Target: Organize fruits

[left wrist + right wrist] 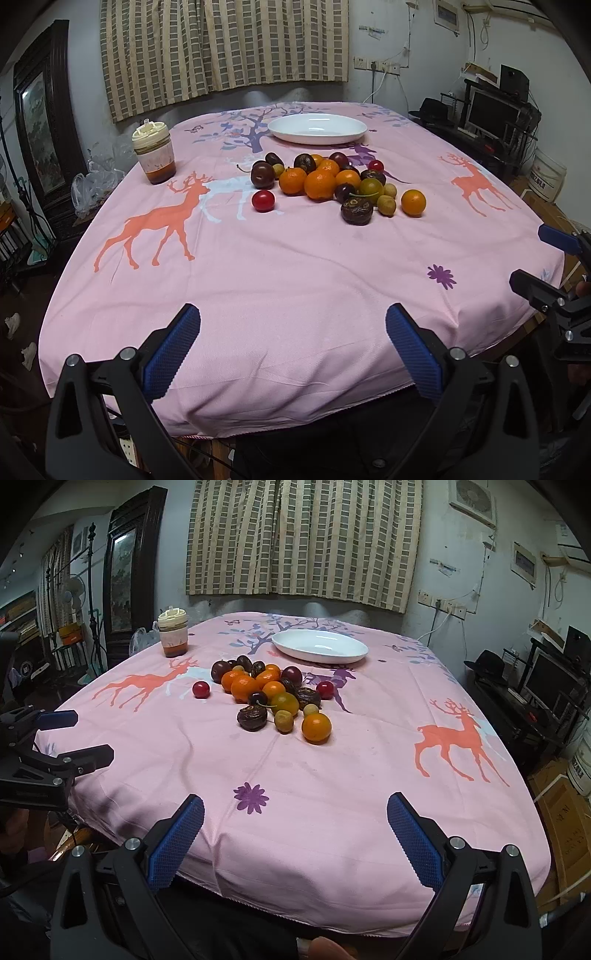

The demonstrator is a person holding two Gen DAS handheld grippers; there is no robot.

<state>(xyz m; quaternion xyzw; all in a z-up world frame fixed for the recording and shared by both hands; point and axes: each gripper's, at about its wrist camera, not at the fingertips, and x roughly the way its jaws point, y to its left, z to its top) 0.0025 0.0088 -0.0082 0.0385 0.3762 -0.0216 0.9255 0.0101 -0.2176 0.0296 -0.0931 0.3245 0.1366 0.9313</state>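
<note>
A pile of fruit (321,181) (273,690) lies mid-table on the pink deer-print cloth (295,266): oranges, dark plums, brown wrinkled fruits, small yellow-green ones. One orange (413,202) (316,727) and a red round fruit (263,200) (201,689) sit slightly apart from it. Behind the pile stands an empty white plate (317,127) (319,646). My left gripper (293,325) (81,738) hovers open over the near table edge, holding nothing. My right gripper (295,812) (535,258) is open too, at the near right corner, well short of the fruit.
A lidded jar (154,151) (173,635) with brown contents stands at the far left of the table. Striped curtains hang behind. A dark framed cabinet (44,122) is left of the table; a monitor and shelves (495,110) are on the right.
</note>
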